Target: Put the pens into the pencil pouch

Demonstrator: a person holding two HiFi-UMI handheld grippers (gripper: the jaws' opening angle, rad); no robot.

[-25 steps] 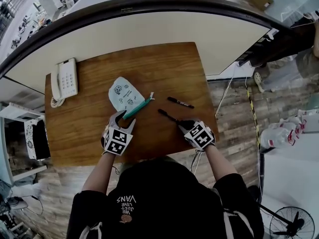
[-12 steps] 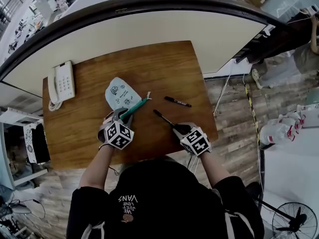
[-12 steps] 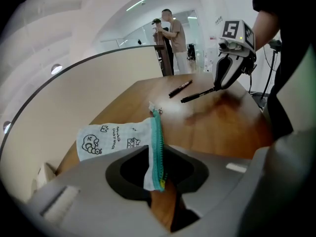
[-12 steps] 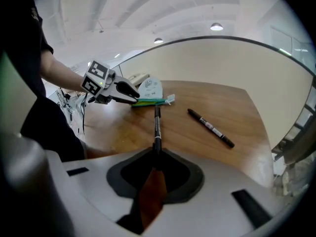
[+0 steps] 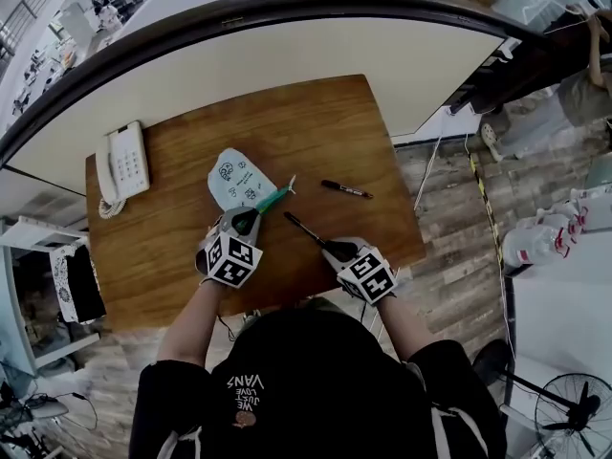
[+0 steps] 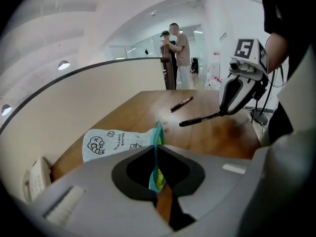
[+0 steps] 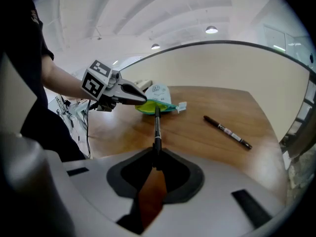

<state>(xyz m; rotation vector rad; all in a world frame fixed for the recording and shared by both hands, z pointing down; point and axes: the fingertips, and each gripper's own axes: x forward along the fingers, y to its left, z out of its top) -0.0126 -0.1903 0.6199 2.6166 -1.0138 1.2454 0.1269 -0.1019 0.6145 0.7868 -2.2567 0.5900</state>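
A white printed pencil pouch (image 5: pixel 235 179) with a teal zipper edge lies on the wooden table (image 5: pixel 316 122). My left gripper (image 5: pixel 244 222) is at the pouch's near end; its jaws are closing and pinch the teal edge (image 6: pixel 157 169). In my right gripper (image 5: pixel 335 250), shut, is a black pen (image 5: pixel 304 232), gripped by its rear end. The pen is held off the table and its tip points at the pouch's opening (image 7: pixel 157 104). A second black pen (image 5: pixel 346 189) lies loose on the table to the right.
A white desk phone (image 5: pixel 122 163) sits at the table's far left corner. A curved pale partition (image 5: pixel 287 46) bounds the table's far side. The table's right edge drops to a plank floor (image 5: pixel 459 208). People (image 6: pixel 175 48) stand far off in the left gripper view.
My left gripper has closed its wide jaws onto the pouch's teal edge. My right gripper has lifted the black pen and carried it left toward the pouch.
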